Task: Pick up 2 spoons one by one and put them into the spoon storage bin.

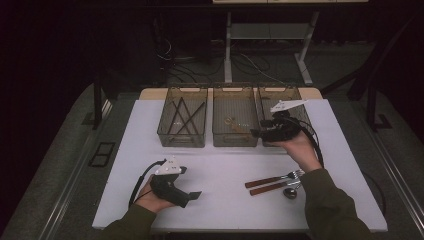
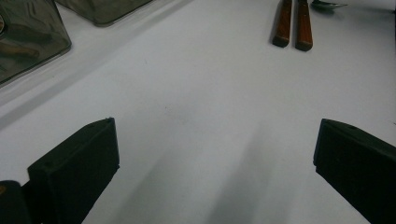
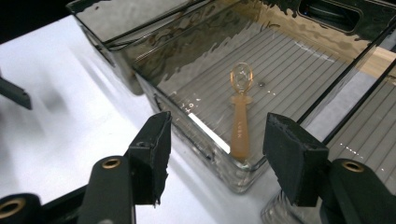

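Wooden-handled spoon (image 3: pixel 240 116) is lying in the middle bin (image 3: pixel 205 135), just beyond the right gripper (image 3: pixel 215 154), whose jaws are standing apart on nothing. The left gripper (image 2: pixel 212 163) is hovering over the near-left table (image 2: pixel 196 93), jaws spread wide and empty.

High view: fixed above person's side, looks forward and down over whole white table (image 1: pixel 225 175), far off. Left gripper view: low, close over table, faces wood-handled cutlery pair (image 2: pixel 293 25), shared with high view. Right gripper view: near, looks down into middle clear plastic bin (image 3: pixel 224 168) with wooden spoon (image 3: pixel 240 116), shared with high view.
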Available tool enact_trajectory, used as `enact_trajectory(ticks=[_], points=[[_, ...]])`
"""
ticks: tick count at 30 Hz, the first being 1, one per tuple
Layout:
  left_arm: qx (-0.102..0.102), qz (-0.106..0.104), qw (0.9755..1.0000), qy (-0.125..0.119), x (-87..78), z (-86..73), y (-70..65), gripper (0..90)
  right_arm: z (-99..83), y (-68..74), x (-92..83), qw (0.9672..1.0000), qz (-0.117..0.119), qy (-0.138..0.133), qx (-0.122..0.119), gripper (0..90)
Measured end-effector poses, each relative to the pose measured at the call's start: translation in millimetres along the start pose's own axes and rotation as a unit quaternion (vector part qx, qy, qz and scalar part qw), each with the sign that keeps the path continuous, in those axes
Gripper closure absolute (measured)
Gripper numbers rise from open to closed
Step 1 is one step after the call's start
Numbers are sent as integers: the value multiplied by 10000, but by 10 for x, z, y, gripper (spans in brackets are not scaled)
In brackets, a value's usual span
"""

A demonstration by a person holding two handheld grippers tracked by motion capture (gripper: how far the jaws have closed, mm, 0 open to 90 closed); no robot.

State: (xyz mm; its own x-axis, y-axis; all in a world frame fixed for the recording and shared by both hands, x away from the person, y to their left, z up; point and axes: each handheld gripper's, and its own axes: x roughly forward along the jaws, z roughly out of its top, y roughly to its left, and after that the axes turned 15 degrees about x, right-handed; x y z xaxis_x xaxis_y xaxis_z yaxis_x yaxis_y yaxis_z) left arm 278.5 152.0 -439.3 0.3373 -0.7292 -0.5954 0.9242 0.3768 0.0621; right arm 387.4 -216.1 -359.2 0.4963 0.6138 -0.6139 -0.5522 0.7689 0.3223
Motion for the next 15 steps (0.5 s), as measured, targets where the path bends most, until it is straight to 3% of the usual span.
enact_trajectory(ticks=[8,15], points=[[4,3,10000,10,0,-2,3,0,-235,4,-154,9999,138,-37,-3,425],[-4,16,10000,13,2,-2,3,0,-434,-24,-241,9996,271,28,18,488]])
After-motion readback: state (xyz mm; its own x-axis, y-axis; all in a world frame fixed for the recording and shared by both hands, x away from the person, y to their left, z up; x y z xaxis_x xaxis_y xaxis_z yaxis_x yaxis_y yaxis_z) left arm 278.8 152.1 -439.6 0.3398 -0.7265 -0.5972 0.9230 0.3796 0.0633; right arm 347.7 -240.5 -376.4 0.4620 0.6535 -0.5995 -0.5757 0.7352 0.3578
